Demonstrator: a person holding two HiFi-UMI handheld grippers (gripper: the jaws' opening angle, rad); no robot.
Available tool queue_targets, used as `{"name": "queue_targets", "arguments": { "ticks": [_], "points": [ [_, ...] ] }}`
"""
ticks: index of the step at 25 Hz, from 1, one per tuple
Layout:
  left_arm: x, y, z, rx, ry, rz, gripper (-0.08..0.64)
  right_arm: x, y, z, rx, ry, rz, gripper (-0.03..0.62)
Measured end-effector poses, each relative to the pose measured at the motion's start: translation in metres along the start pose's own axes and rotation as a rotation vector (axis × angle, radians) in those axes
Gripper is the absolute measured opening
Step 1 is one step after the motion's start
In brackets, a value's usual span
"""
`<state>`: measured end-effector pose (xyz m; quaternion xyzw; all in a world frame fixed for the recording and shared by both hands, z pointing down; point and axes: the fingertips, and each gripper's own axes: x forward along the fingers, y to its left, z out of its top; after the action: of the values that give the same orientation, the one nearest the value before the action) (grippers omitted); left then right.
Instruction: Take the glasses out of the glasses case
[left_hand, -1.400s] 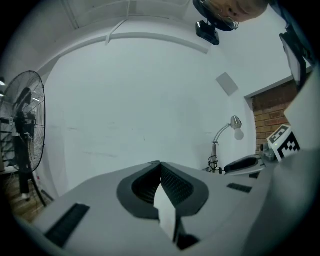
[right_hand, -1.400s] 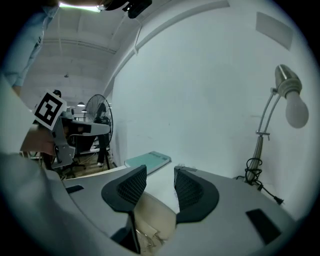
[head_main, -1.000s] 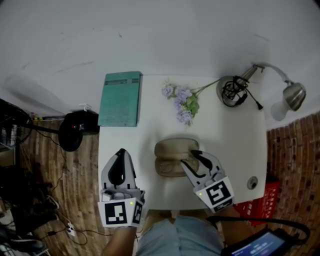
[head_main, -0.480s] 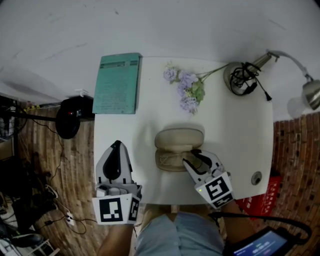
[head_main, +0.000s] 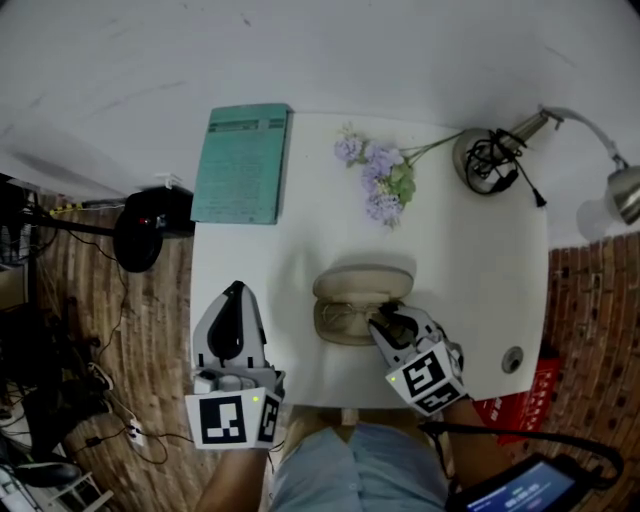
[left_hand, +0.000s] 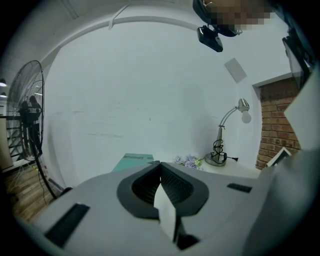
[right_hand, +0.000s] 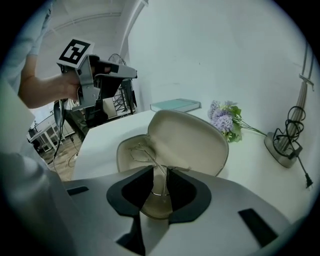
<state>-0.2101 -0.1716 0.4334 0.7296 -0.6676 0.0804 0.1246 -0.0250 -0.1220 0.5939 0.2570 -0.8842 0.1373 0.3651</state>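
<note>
Tabletop (head_main: 480, 260): glasses (right_hand: 150, 159) in case (right_hand: 190, 140), between closing right tongs (right_hand: 160, 169)

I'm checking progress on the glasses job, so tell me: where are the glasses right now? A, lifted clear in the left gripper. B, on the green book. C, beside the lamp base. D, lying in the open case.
D: the glasses lie in the open case, and the right gripper has its closing jaws on either side of the thin frame.
</note>
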Motion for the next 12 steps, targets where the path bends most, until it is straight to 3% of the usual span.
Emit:
{"name": "queue_targets", "arguments": {
  "ticks": [5,12],
  "points": [
    [-0.0022,-0.0012,0.0008,-0.003,-0.006,0.003,0.006,0.0031,0.0028,0.0004,-0.091,0.050,0.014,0.091],
    [-0.0076,0.0024,0.0026,-0.004,-0.010,0.022,0.006,0.0083,0.0043,-0.0045,-0.110,0.121,0.050,0.074]
  ]
}}
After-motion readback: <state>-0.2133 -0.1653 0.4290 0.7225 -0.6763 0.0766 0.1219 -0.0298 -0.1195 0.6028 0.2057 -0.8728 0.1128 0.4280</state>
